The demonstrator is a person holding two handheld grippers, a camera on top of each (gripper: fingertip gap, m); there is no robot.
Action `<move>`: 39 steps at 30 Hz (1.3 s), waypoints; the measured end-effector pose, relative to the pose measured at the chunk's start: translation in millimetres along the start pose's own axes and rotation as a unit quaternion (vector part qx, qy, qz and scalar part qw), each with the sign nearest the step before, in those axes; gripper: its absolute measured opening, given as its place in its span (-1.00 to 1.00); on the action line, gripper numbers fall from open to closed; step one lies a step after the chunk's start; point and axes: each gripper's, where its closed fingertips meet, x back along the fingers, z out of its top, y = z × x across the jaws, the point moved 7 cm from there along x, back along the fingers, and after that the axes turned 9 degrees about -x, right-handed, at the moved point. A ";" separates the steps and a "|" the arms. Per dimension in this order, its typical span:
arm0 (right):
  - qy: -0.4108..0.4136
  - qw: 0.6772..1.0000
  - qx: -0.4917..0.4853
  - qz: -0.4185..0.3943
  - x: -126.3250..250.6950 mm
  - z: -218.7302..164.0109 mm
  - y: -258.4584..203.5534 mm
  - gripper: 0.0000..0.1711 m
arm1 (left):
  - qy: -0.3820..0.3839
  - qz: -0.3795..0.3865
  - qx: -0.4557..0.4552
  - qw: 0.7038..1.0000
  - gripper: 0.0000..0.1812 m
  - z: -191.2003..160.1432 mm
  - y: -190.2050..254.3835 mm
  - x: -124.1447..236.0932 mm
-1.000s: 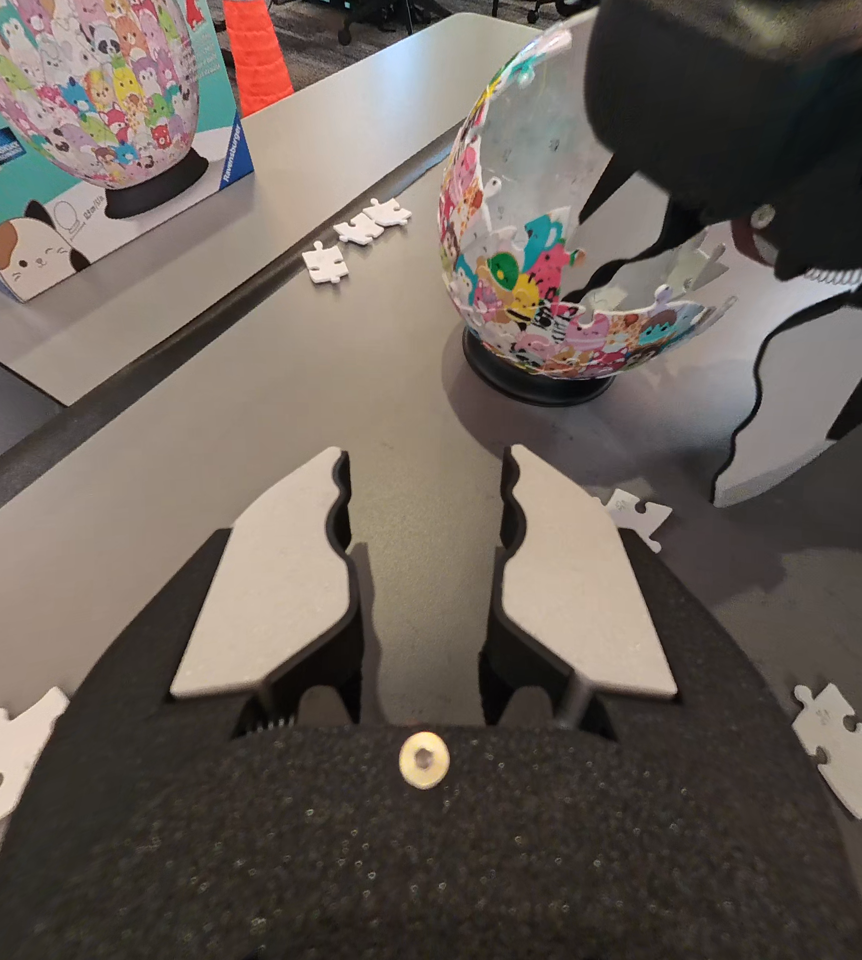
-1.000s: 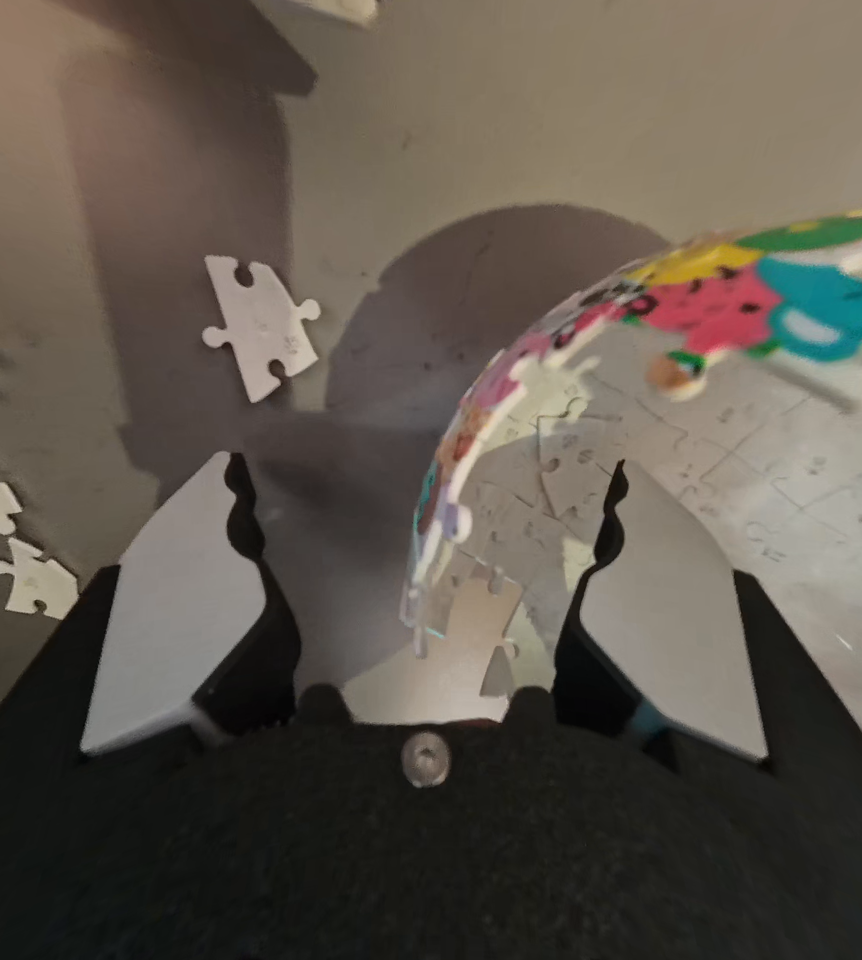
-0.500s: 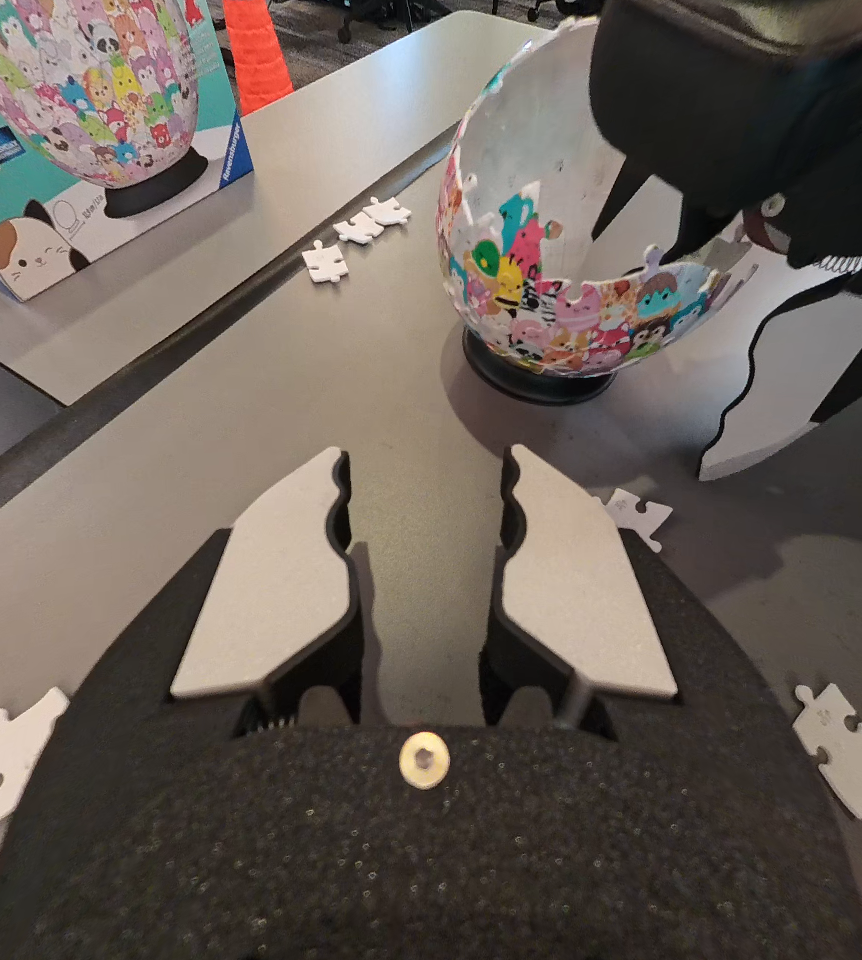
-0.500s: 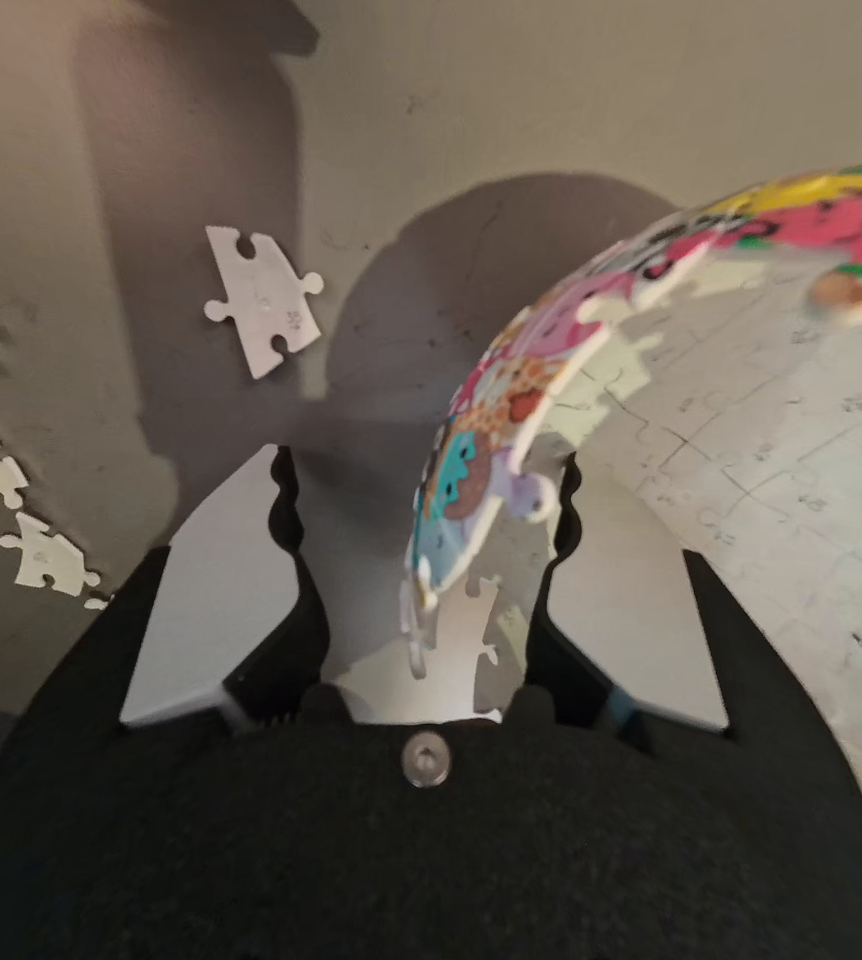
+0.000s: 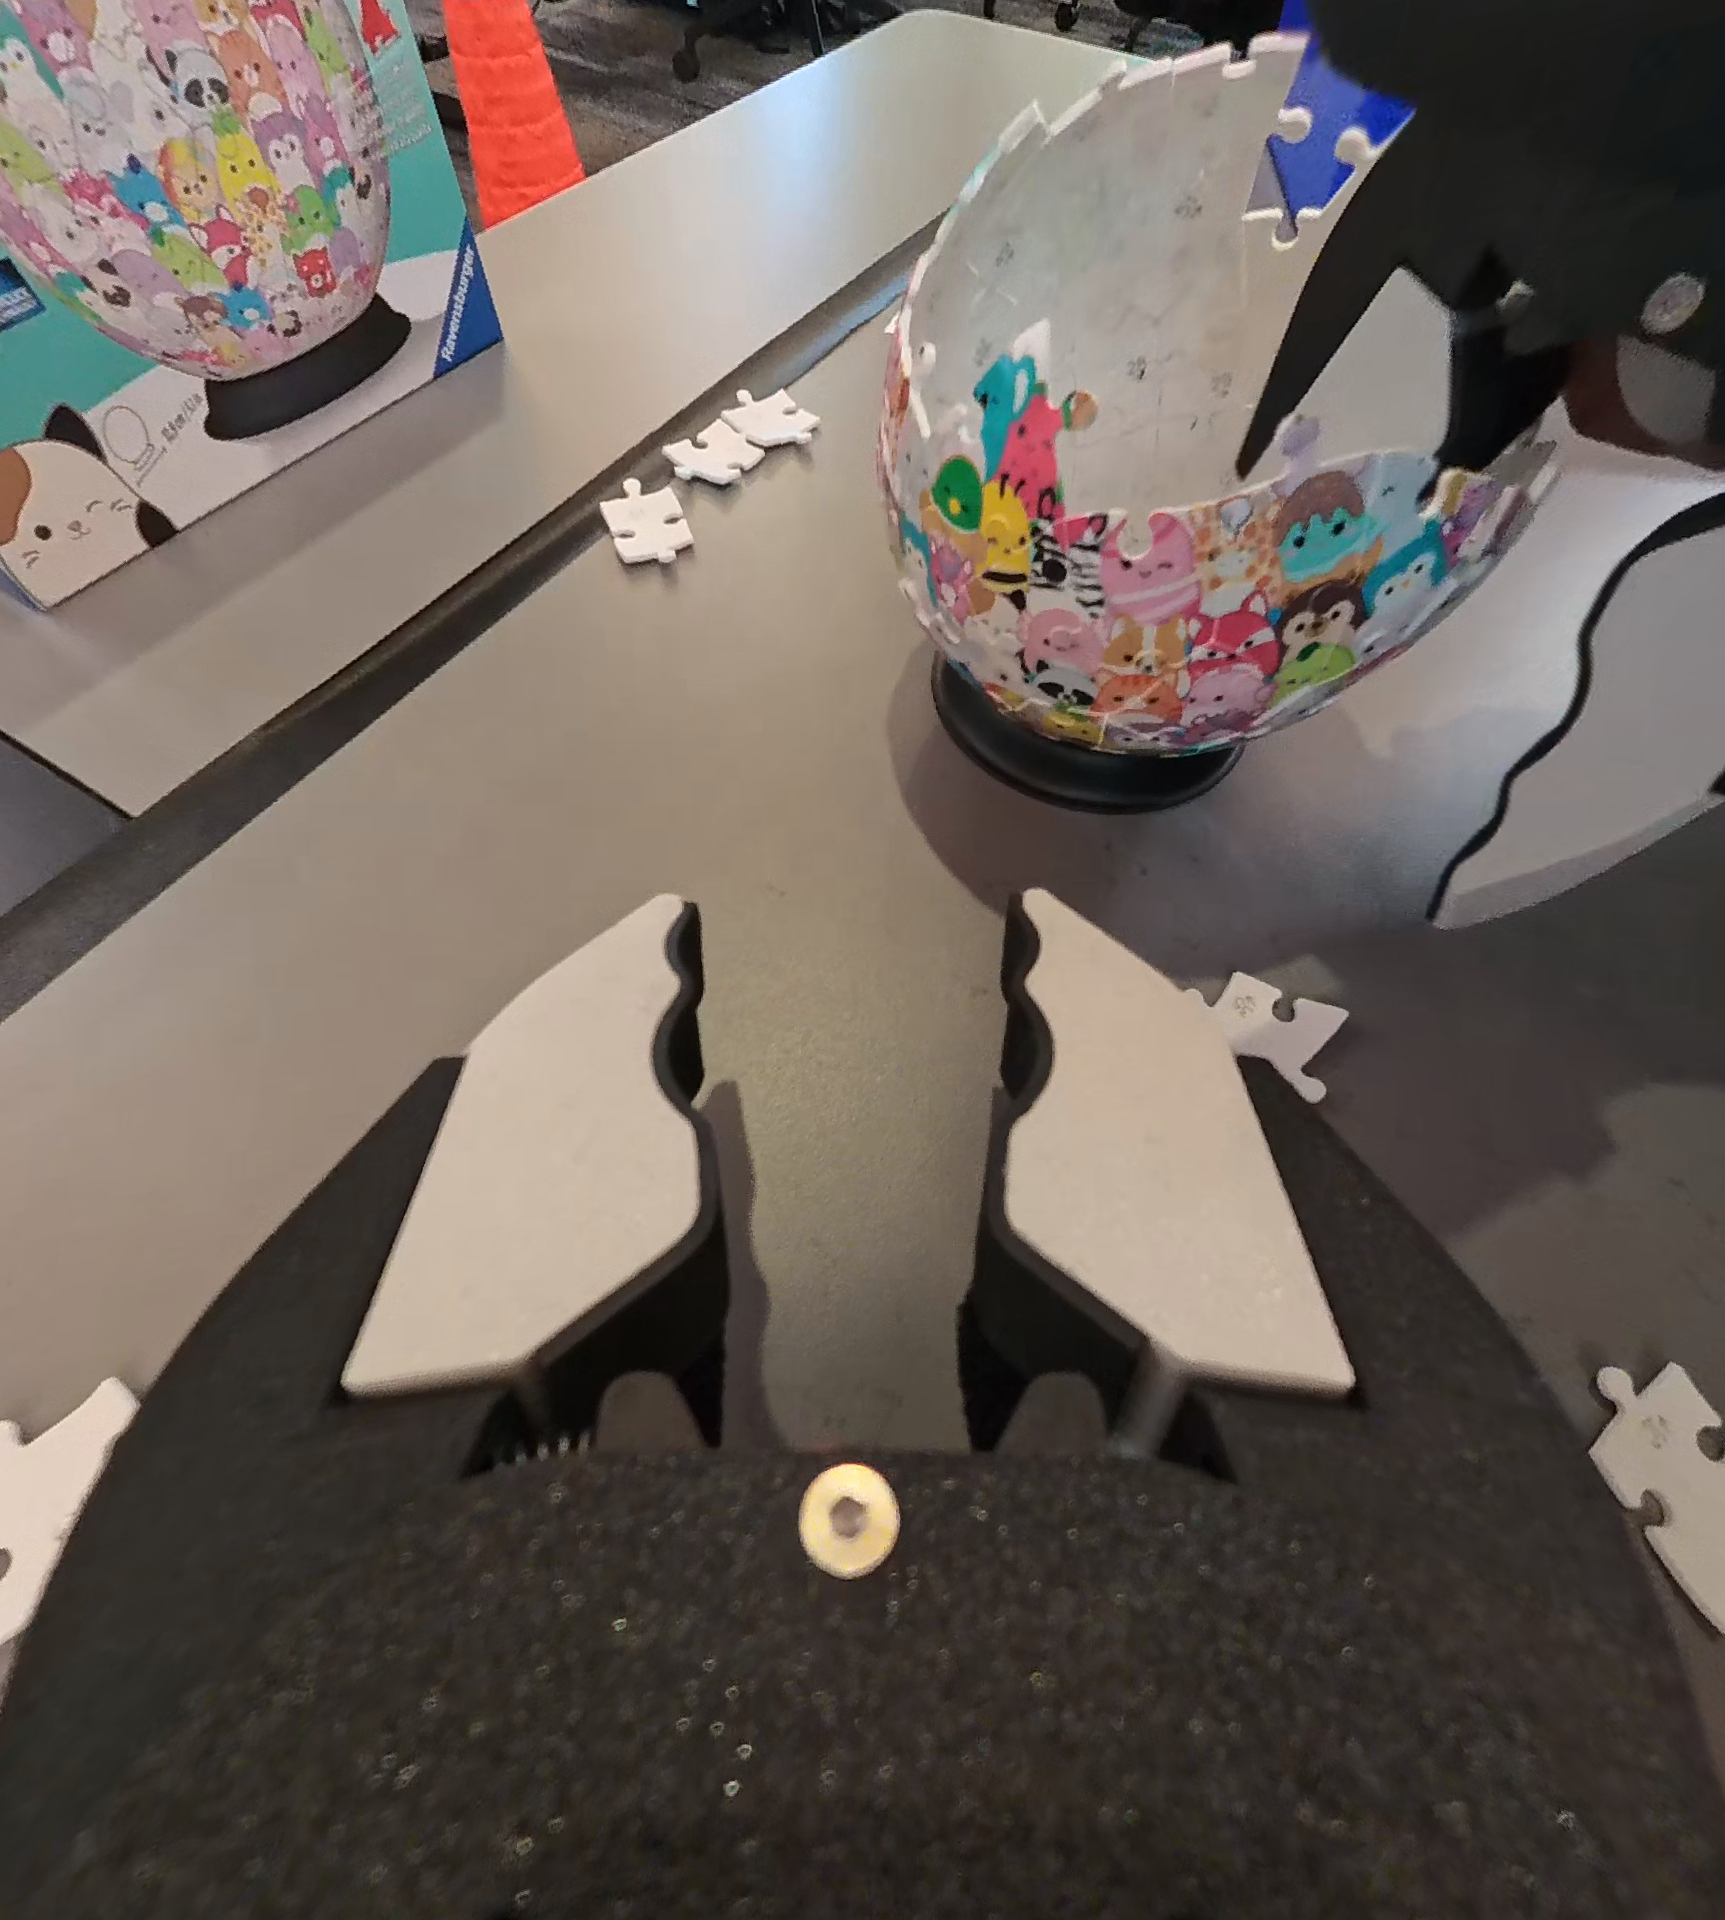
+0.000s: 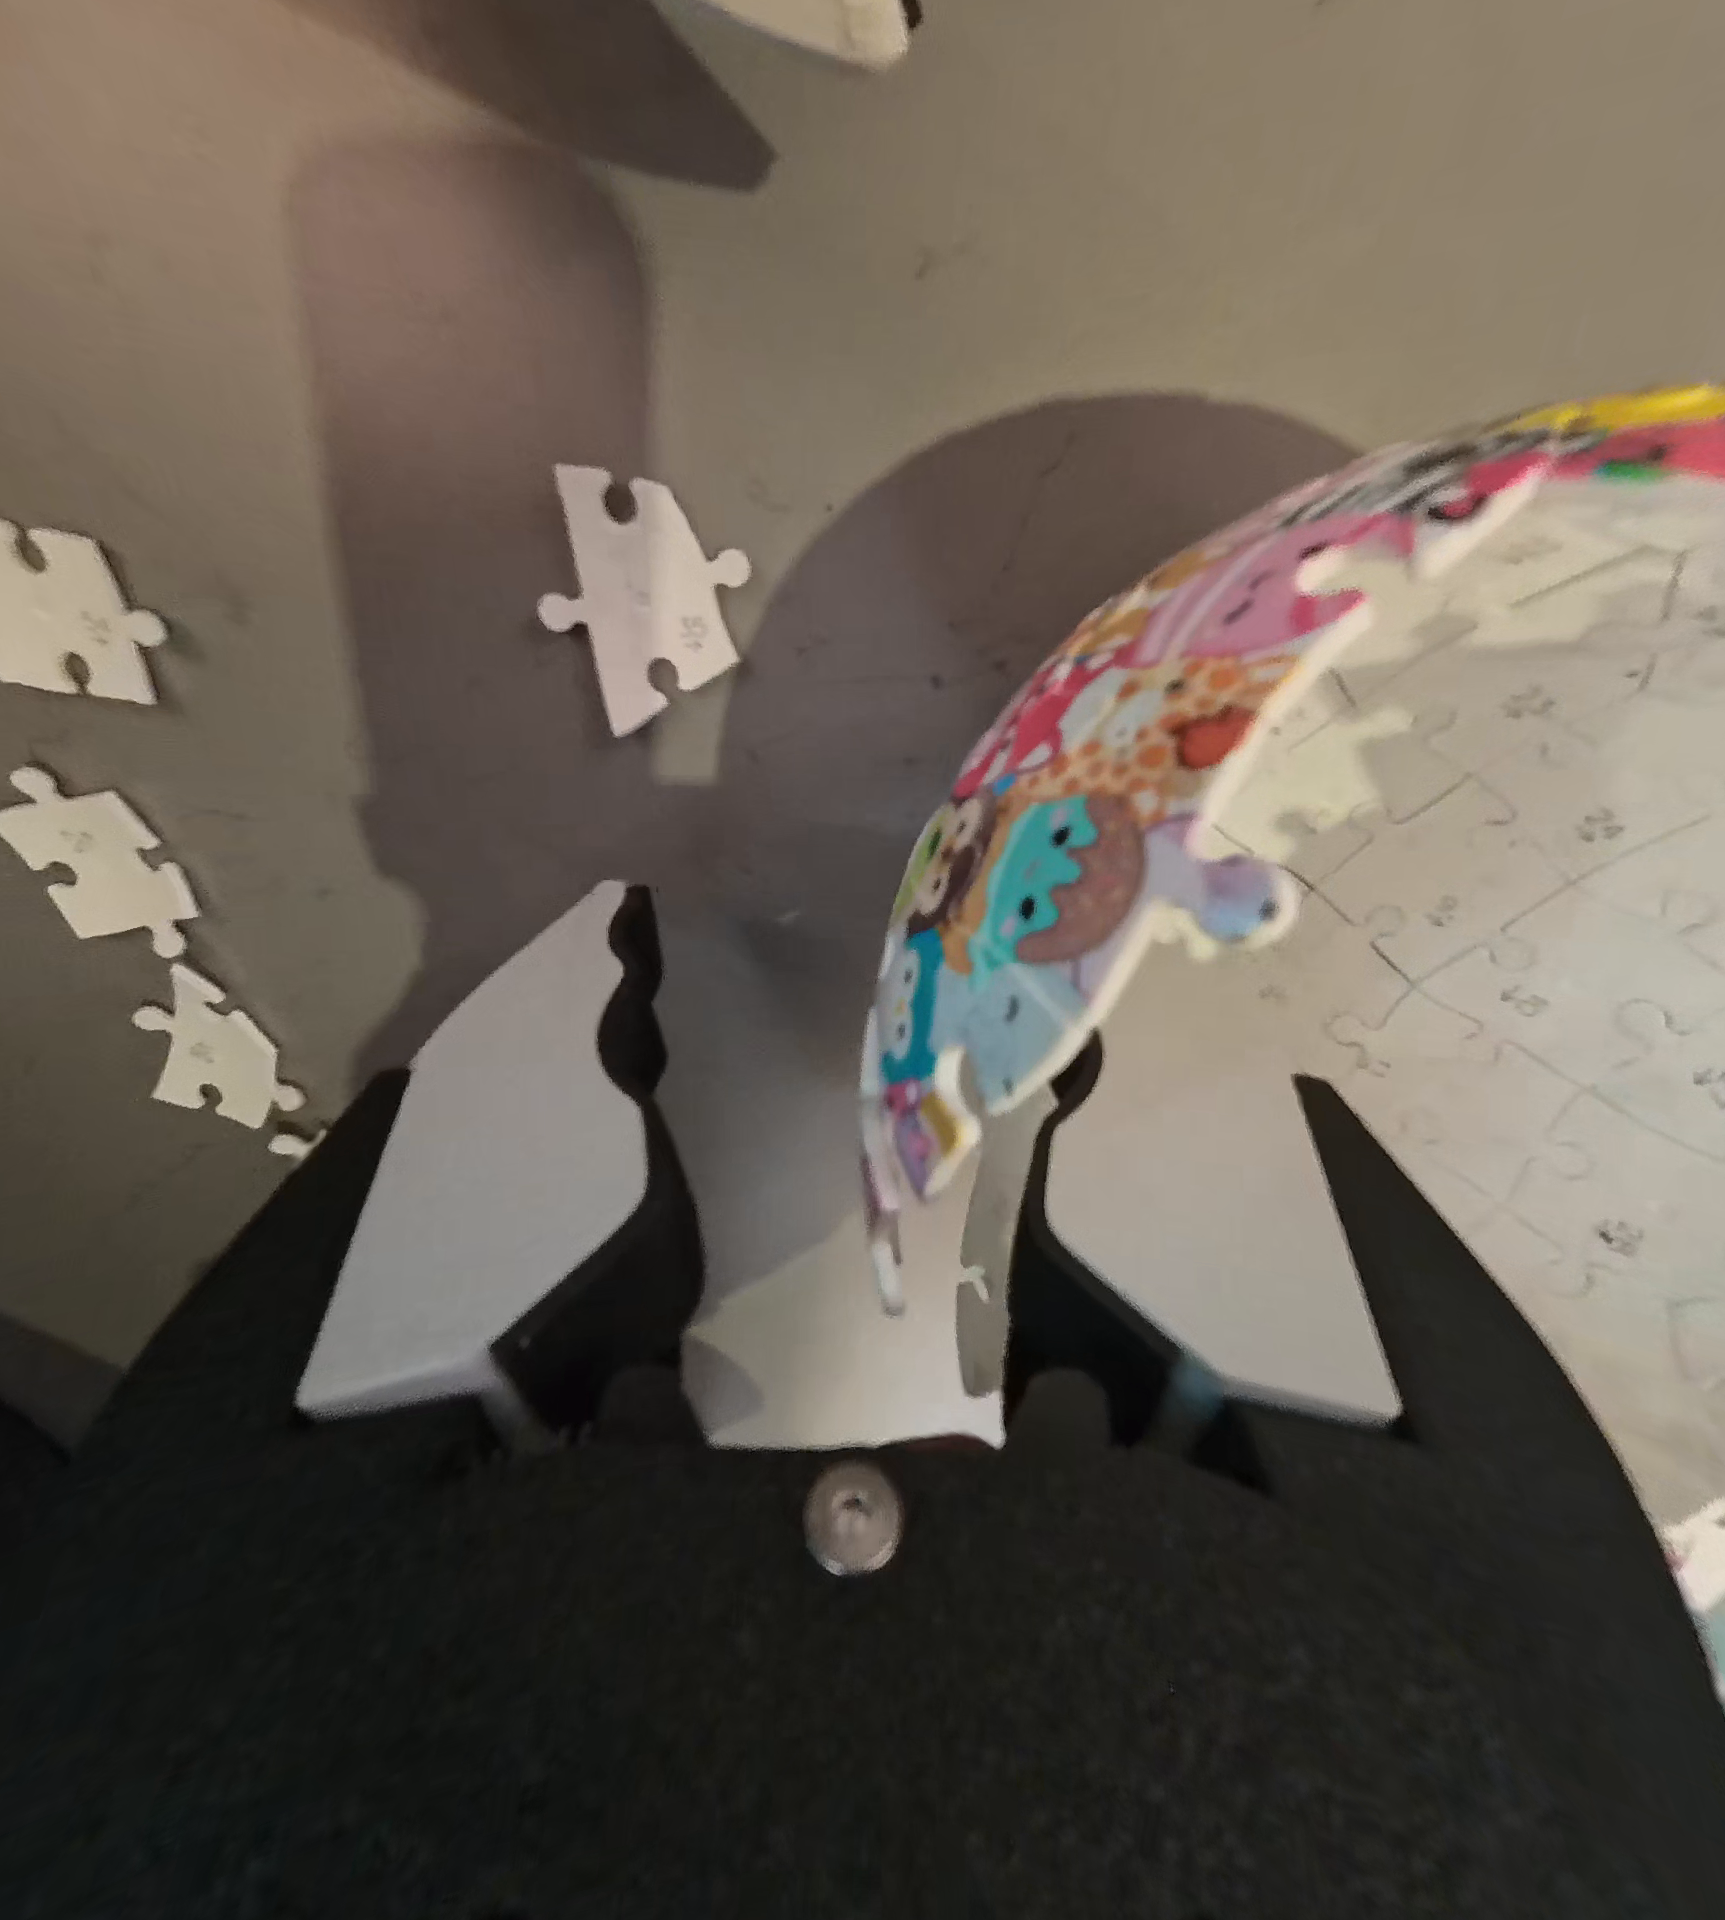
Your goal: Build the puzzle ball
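Note:
The part-built puzzle ball [image 5: 1128, 582] stands on a black ring stand [image 5: 1086, 764], open at the top, with its white inside showing. My left gripper [image 5: 853, 935] is open and empty, low over the table in front of the ball. My right gripper [image 6: 853, 977] is open and straddles the ball's rim [image 6: 1024, 935]: the left finger is outside and apart from the wall, the right finger is inside, its tip hidden behind the wall. One of its fingers [image 5: 1616, 727] shows at the right of the left wrist view. White loose pieces [image 6: 645, 592] lie face down nearby.
The puzzle box [image 5: 162, 260] stands at the back left, on a second table across a seam [image 5: 318, 769], with an orange cone [image 5: 515, 104] behind. Loose pieces lie by the seam [image 5: 645, 516], beside my left gripper [image 5: 1263, 1023], at its right [image 5: 1699, 1496] and its left [image 5: 16, 1507].
The ball has turned on its stand, showing more of its coloured side. My right gripper's jaws have narrowed around the rim. My left gripper has not moved.

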 end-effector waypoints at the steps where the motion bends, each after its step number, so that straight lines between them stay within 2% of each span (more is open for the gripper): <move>1: 0.003 1.000 -0.001 0.005 0.6 0.1 -0.9 -0.15 | 0.002 0.001 -0.004 1.000 -0.41 0.3 0.9 0.4; 4: 0.009 1.000 -0.001 0.005 1.3 -1.4 -0.9 -0.12 | 0.014 -0.008 0.002 1.000 -0.47 4.2 8.0 -0.9; 7: 0.023 1.000 -0.007 -0.002 6.8 -4.3 0.9 -0.09 | 0.032 -0.046 0.045 0.997 -0.51 13.7 26.2 -8.8; 9: 0.053 0.998 -0.010 -0.016 17.0 -7.1 2.7 -0.12 | 0.035 -0.053 0.071 0.995 -0.59 18.4 38.0 -14.5; 16: 0.195 0.978 0.014 -0.071 52.8 -26.0 -7.0 -0.23 | 0.049 -0.046 0.080 0.994 -0.61 24.0 57.9 -15.4; 19: 0.237 0.967 0.008 -0.091 65.3 -39.9 -6.6 -0.37 | 0.055 -0.049 0.064 0.995 -0.72 25.6 69.4 -12.5; 22: 0.299 0.953 -0.012 -0.051 73.2 -52.0 -10.9 -0.66 | 0.060 -0.055 0.052 0.995 -0.94 28.9 80.5 -13.9; 23: 0.308 0.951 -0.020 -0.033 71.3 -53.4 -12.5 -0.65 | 0.058 -0.058 0.048 0.995 -0.95 29.9 83.6 -15.8; 27: 0.275 0.961 -0.015 -0.037 58.3 -47.7 -10.0 -0.56 | 0.042 -0.069 0.026 0.996 -0.96 29.7 90.9 -20.0; 30: 0.272 0.962 0.006 -0.024 58.9 -38.7 -10.6 -0.68 | 0.050 -0.078 0.024 0.995 -0.95 29.9 92.7 -17.7; 35: 0.253 0.967 0.029 -0.006 61.1 -32.9 -3.0 -0.68 | 0.056 -0.093 0.029 0.994 -0.92 29.6 94.0 -15.1; 39: 0.246 0.968 0.041 0.016 58.5 -32.6 3.3 -0.78 | 0.055 -0.104 0.033 0.993 -0.90 29.1 94.7 -14.6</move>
